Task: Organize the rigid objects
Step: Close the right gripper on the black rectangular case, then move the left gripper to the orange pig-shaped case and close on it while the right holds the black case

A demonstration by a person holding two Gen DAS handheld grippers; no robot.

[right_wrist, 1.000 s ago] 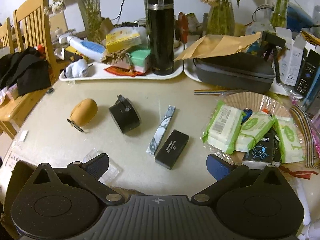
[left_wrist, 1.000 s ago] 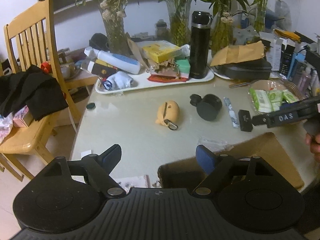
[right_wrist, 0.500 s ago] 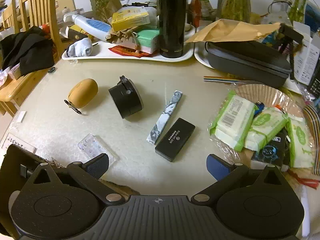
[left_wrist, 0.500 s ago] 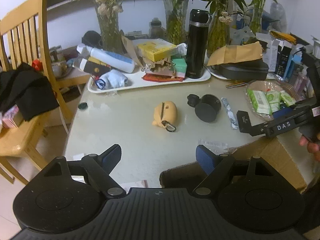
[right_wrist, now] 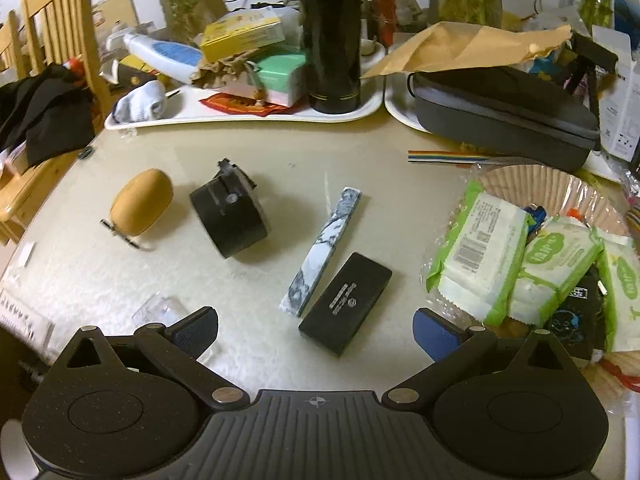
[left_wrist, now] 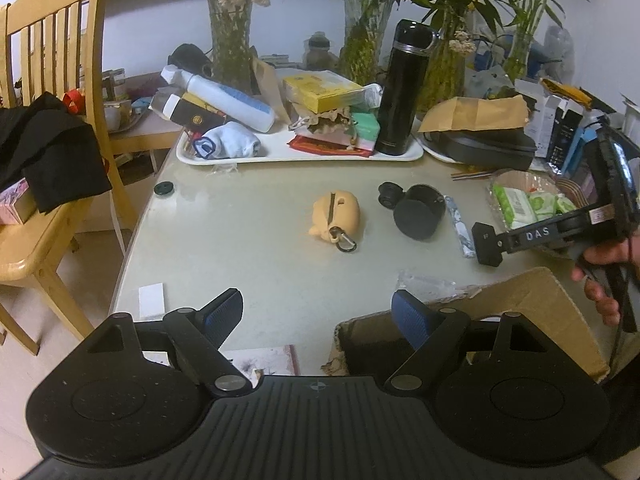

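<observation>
Fingers of the right gripper (right_wrist: 315, 330) stand wide apart and empty, low over the table (right_wrist: 360, 152), with the flat black case (right_wrist: 345, 303) lying between them, touching the marbled bar (right_wrist: 325, 256). The left gripper (left_wrist: 318, 312) hovers level near the table's front edge, jaws spread, holding nothing, the tan pouch (left_wrist: 336, 216) and black cylinder (left_wrist: 420, 212) well ahead.

At twelve o'clock my right view's edge crops the black flask (right_wrist: 330, 32); the small black case's (right_wrist: 345, 303) print is unreadable.
</observation>
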